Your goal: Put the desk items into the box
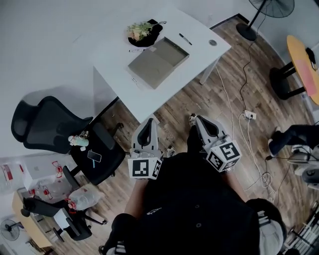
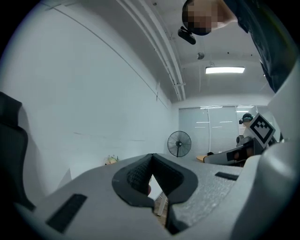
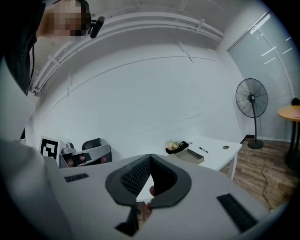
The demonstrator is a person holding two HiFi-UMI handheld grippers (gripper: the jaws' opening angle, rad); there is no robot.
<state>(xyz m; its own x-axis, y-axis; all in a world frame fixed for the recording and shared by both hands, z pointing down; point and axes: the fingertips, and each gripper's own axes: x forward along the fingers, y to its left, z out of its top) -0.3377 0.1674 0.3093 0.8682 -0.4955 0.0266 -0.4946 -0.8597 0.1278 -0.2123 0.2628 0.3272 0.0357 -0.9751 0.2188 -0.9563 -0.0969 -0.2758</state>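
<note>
I hold both grippers low and near me, well apart from the desk [image 1: 197, 27]. The left gripper [image 1: 148, 122] has its jaws clenched tip to tip, and nothing is between them. The right gripper [image 1: 196, 119] is clenched the same way and holds nothing too. The box [image 1: 158, 62] lies open on the desk, close to the desk's near edge. Just past the box, on the far left of the desk, sits a black dish [image 1: 152, 35] with flowers [image 1: 138, 31] in it. A pen [image 1: 185, 39] lies to the right of the dish, apart from the box. A small round thing [image 1: 213, 43] lies by the desk's right corner. A black chair [image 1: 55, 127] stands on my left on the wood floor [image 1: 199, 99]. A fan [image 1: 266, 10] stands far off on the right
</note>
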